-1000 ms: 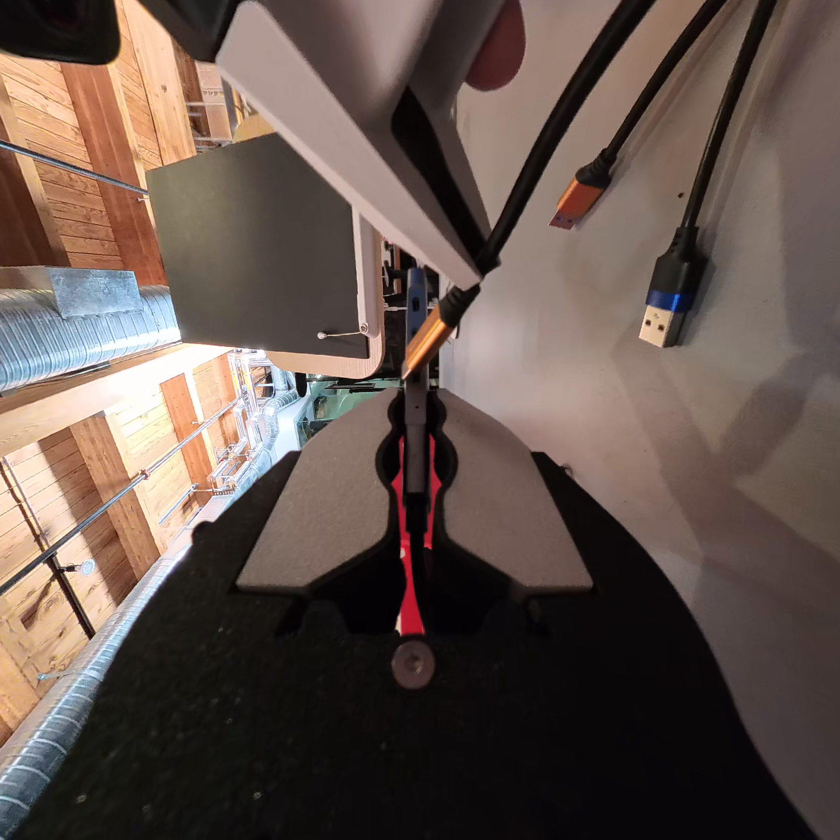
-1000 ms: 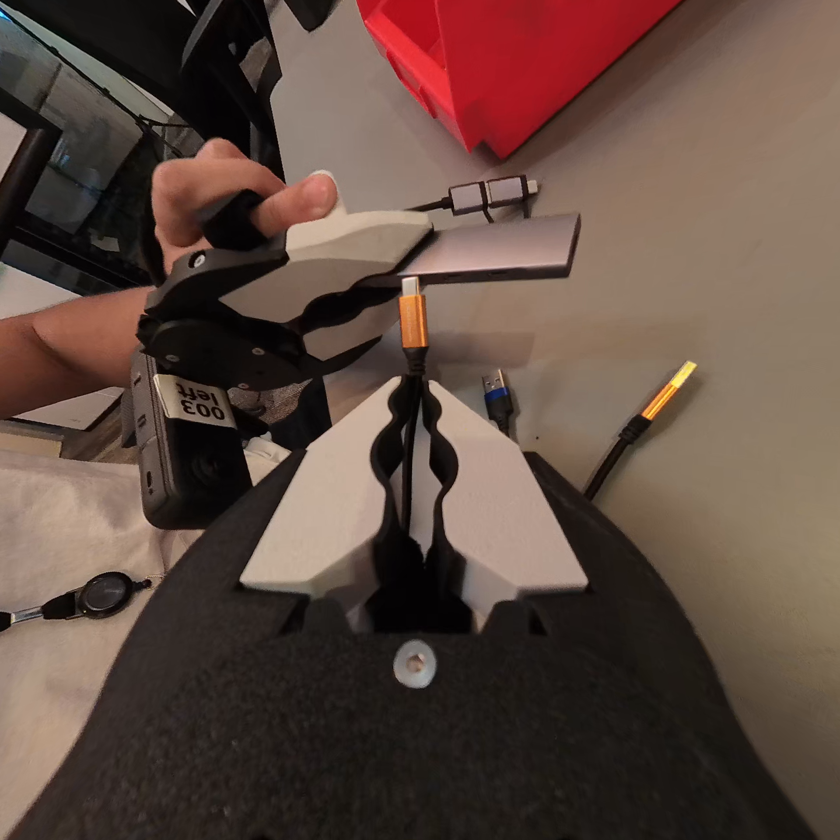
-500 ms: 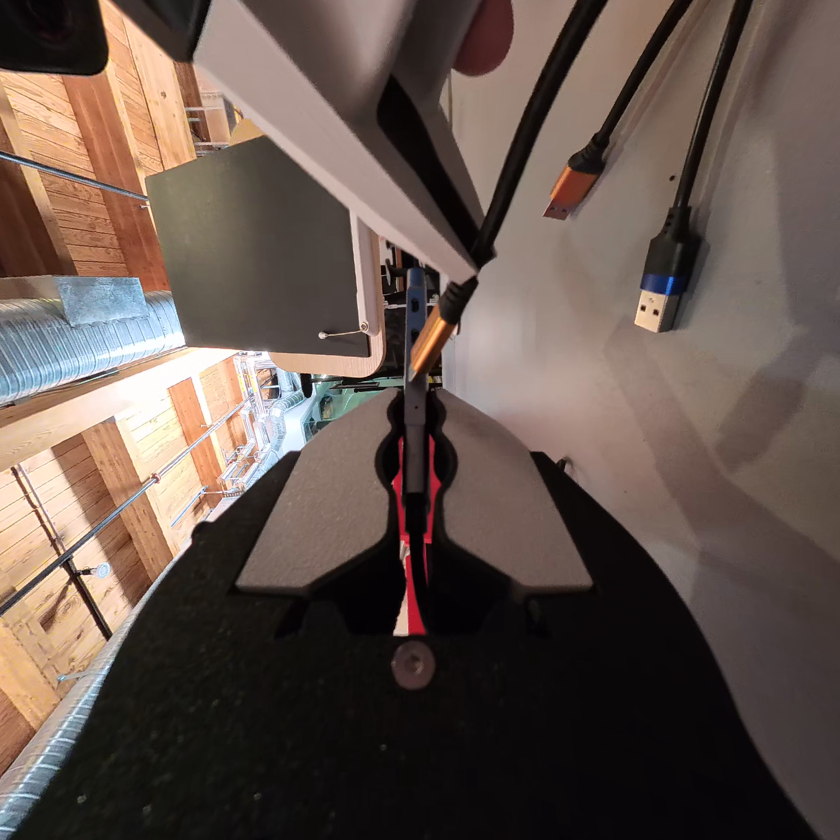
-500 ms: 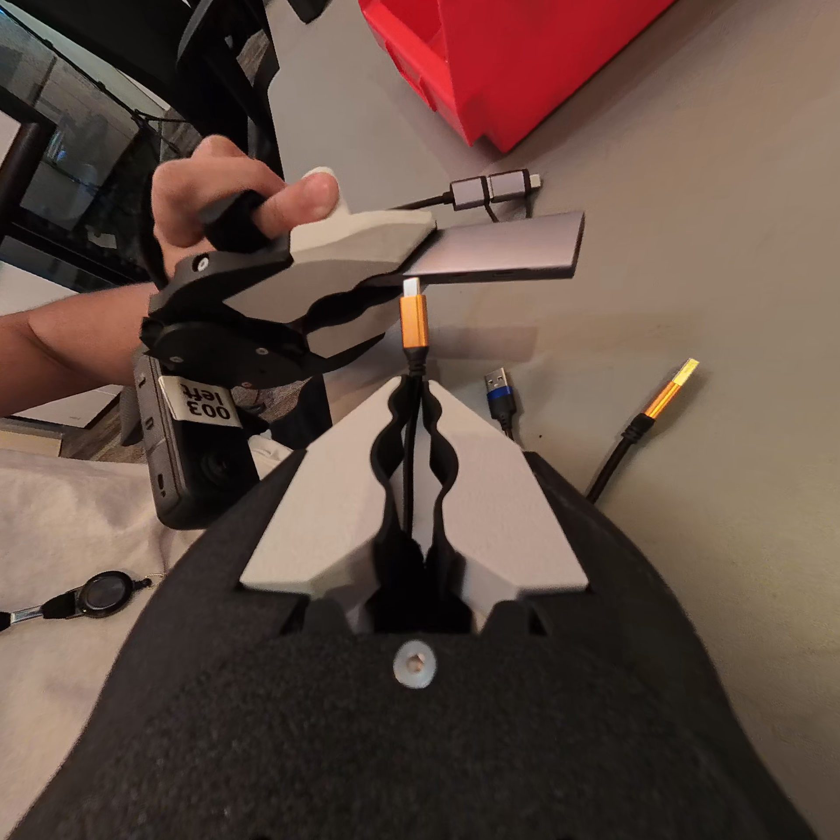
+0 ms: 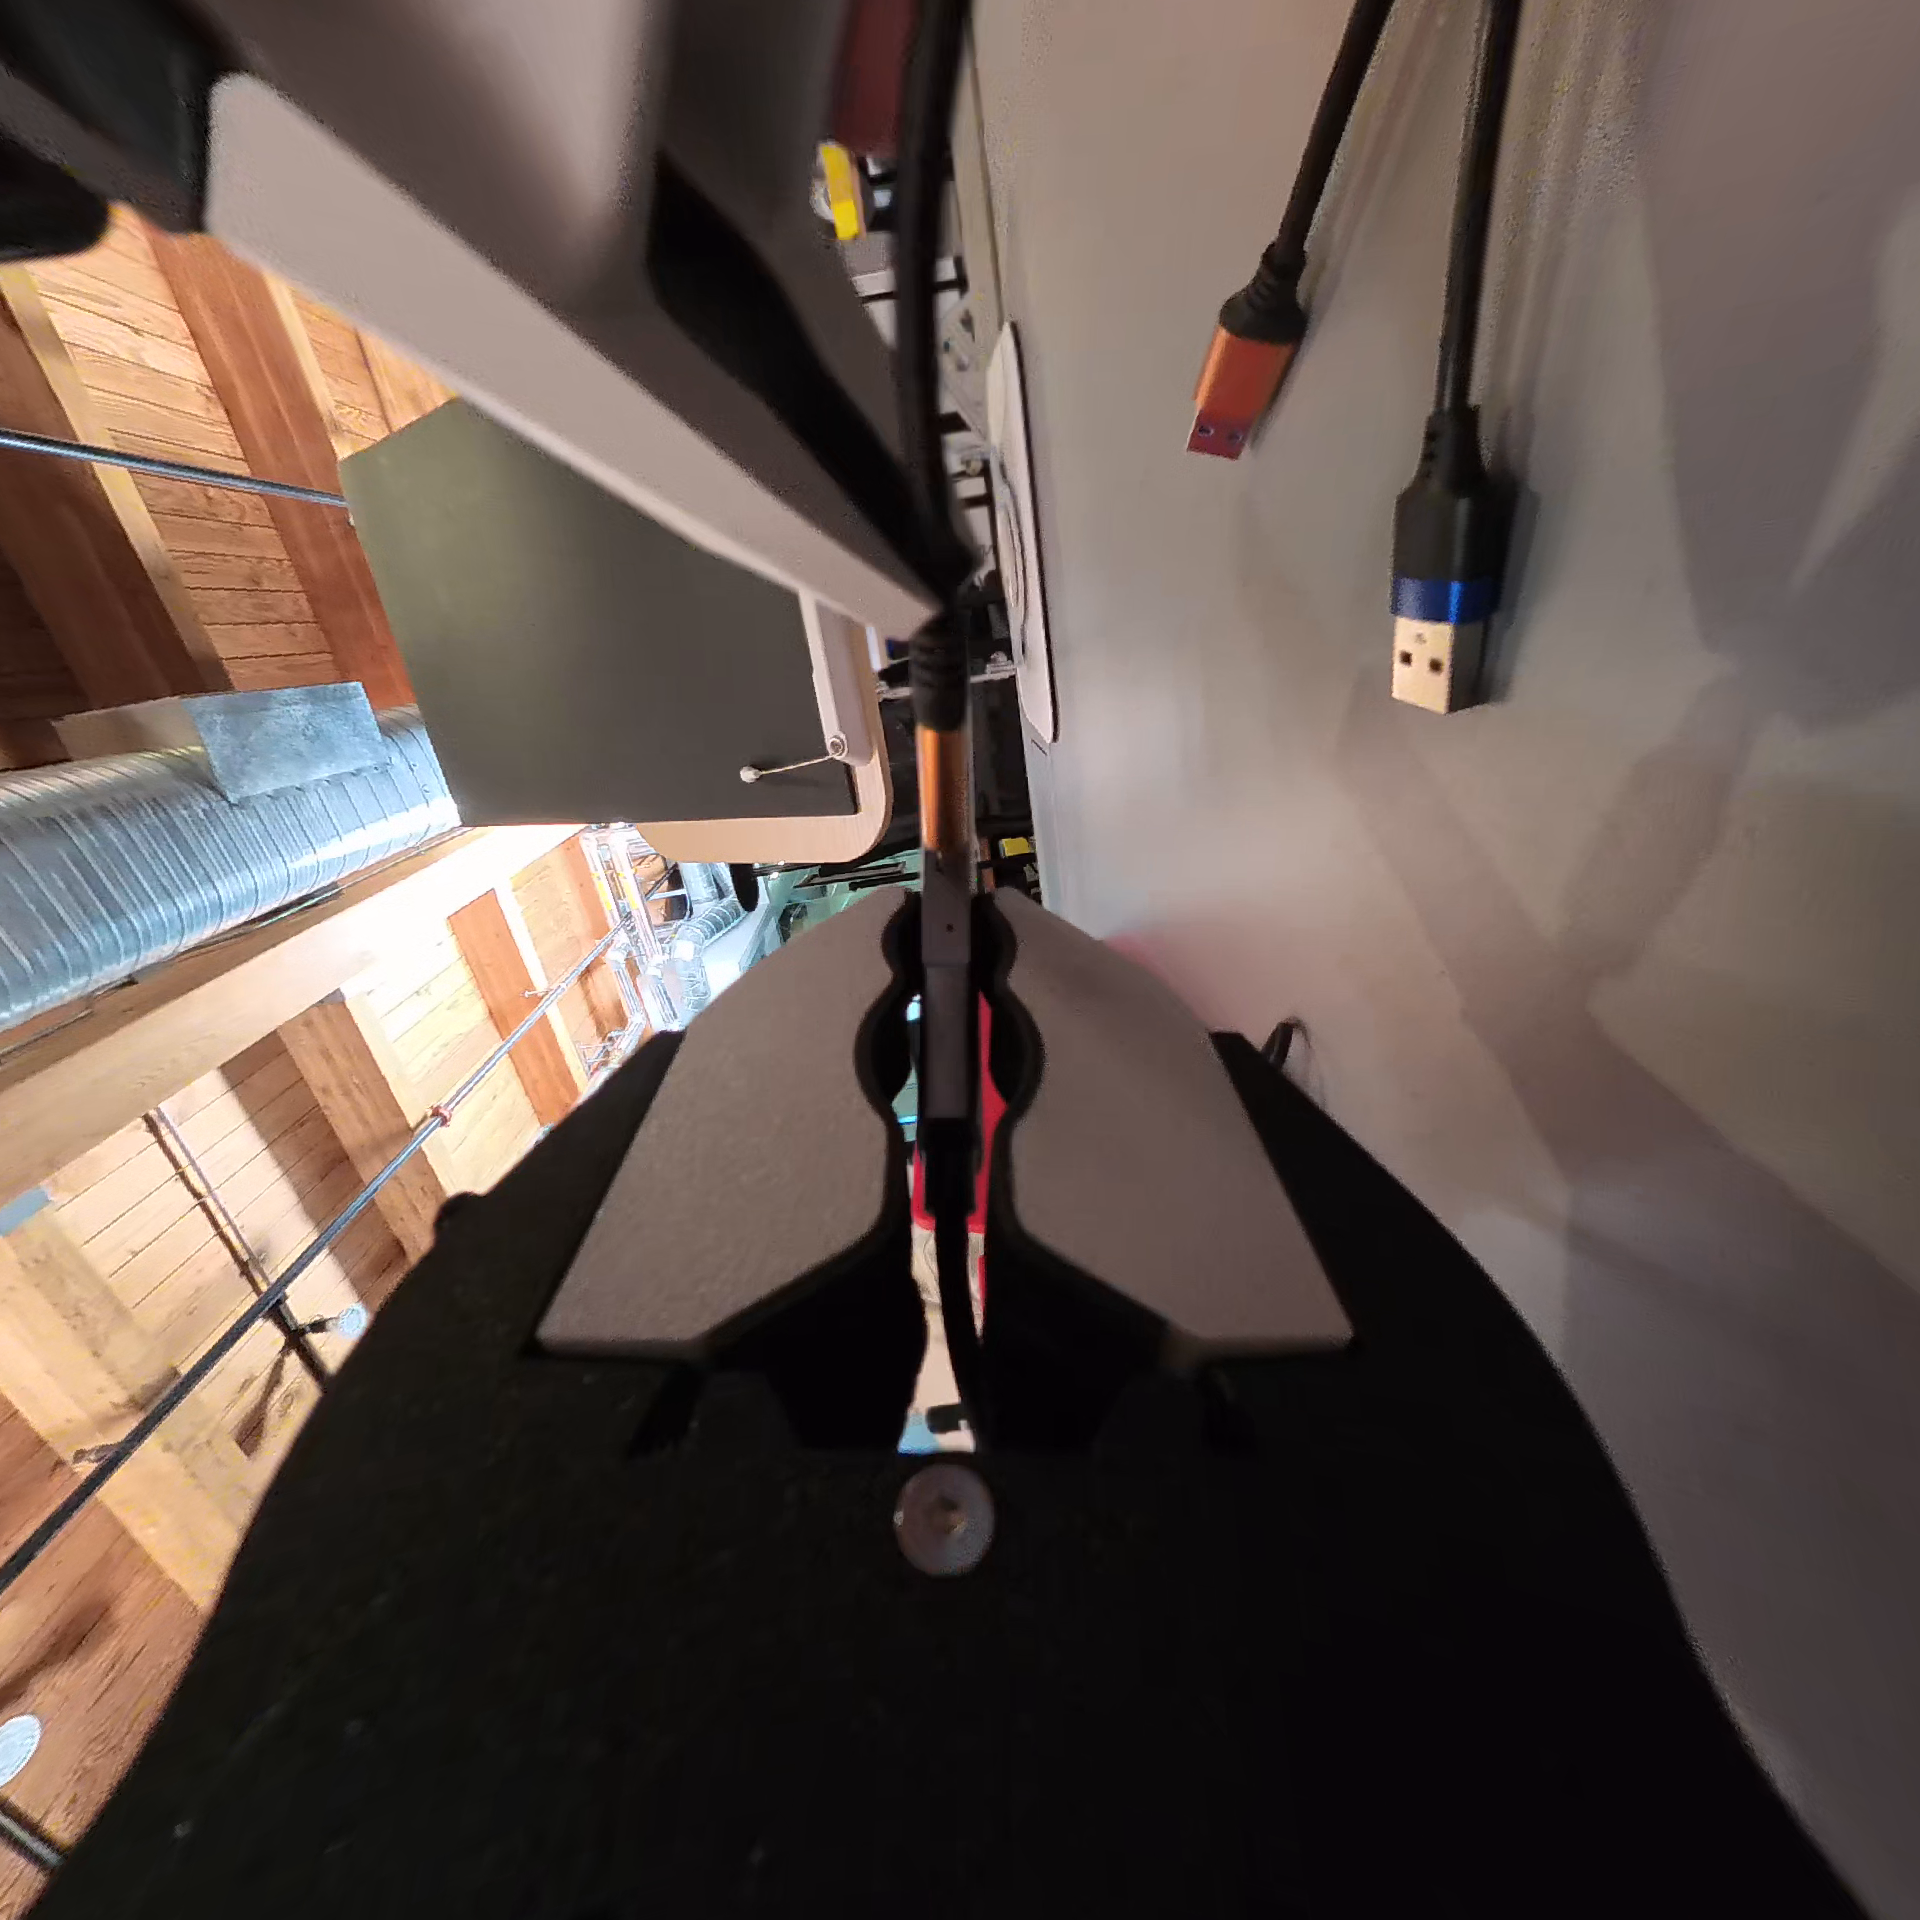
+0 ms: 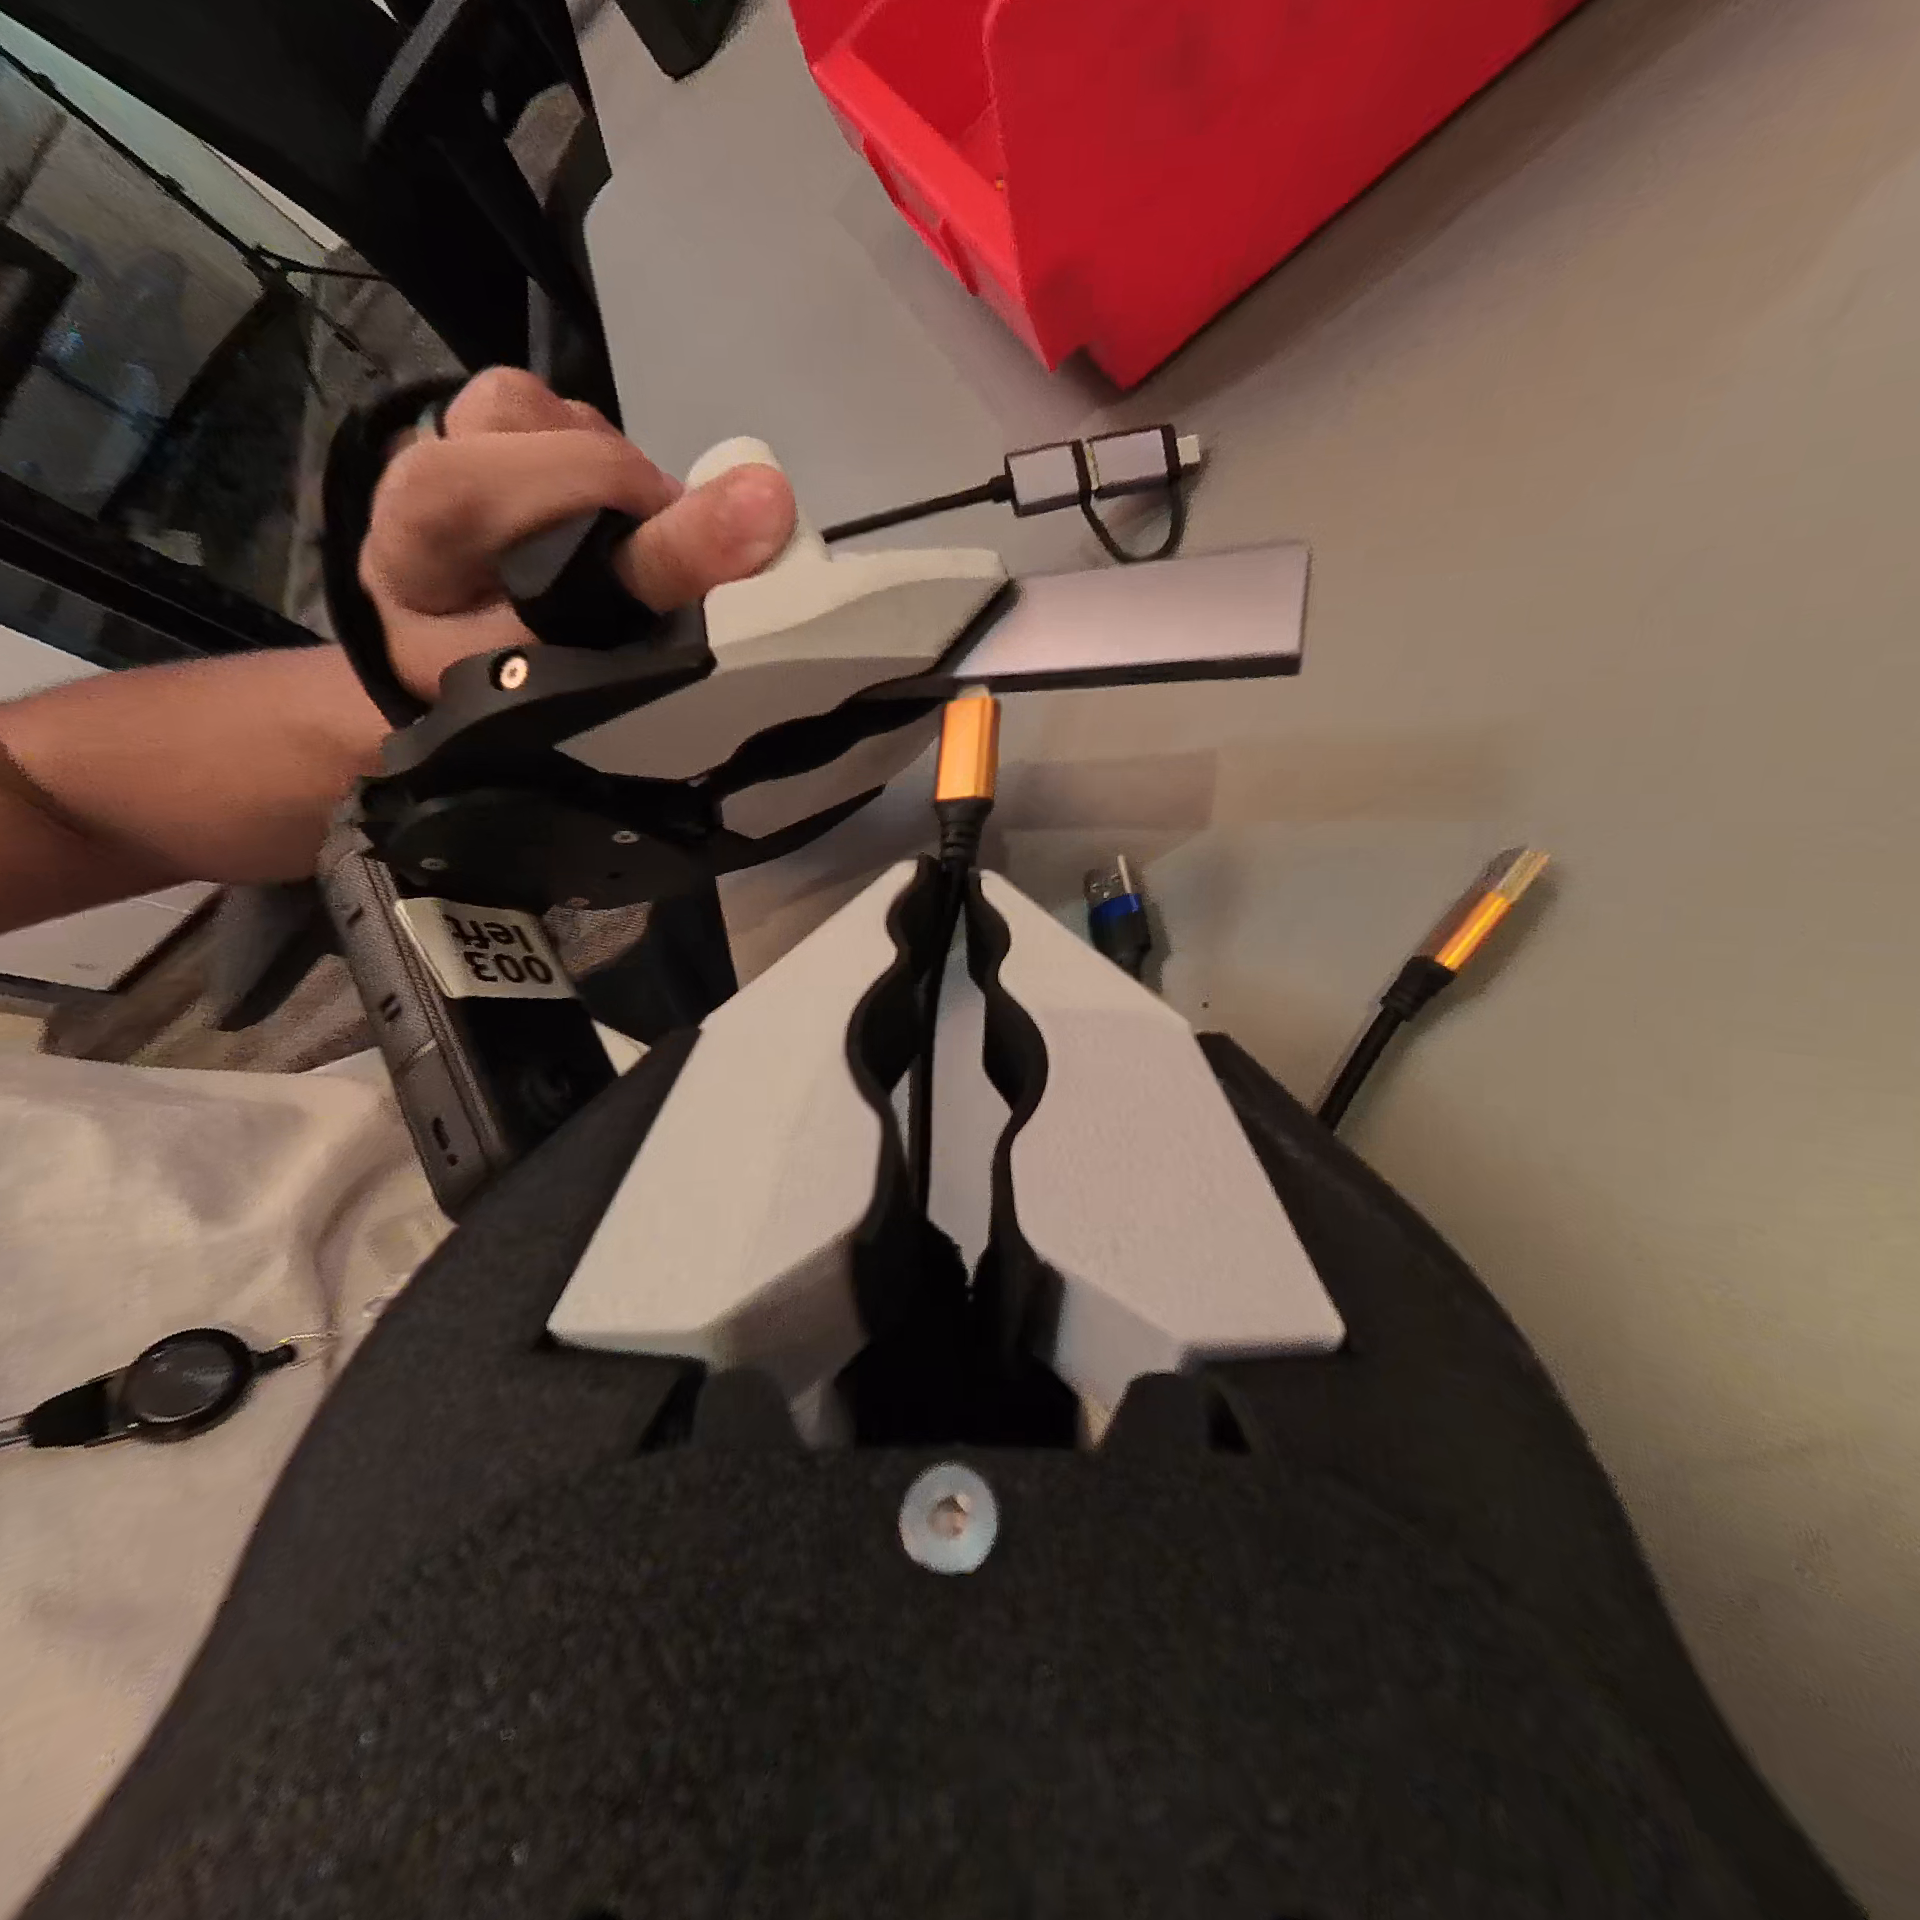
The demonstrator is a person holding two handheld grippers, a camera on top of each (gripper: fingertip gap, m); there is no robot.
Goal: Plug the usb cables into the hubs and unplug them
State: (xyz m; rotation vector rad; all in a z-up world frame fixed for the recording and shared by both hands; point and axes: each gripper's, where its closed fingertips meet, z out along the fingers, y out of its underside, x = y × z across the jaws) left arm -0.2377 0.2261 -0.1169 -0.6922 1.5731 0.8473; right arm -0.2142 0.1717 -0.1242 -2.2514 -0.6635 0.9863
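My left gripper (image 5: pixel 948 899) is shut on a thin grey hub (image 5: pixel 945 956), seen edge-on. In the right wrist view the left gripper (image 6: pixel 935 675), held by a hand, grips the flat hub (image 6: pixel 1143 623) level above the grey table (image 6: pixel 1558 623). My right gripper (image 6: pixel 948 873) is shut on a black cable just behind its orange plug (image 6: pixel 966 748). The plug's metal tip meets the hub's near edge; how deep it sits is hidden. In the left wrist view the orange plug (image 5: pixel 943 790) stands in line with the hub.
A blue-banded USB plug (image 6: pixel 1117 914) and a second orange USB plug (image 6: pixel 1475 914) lie on the table. The hub's own lead with a grey adapter (image 6: pixel 1101 473) lies behind it. A red bin (image 6: pixel 1195 156) stands at the back. A badge reel (image 6: pixel 177 1387) lies on white cloth. My hands' fingertips stand some 6 cm from each other.
The orange plug, tilted against the hub's edge before, now stands straight in line with it, with less of its metal tip showing. Both grippers stay shut.
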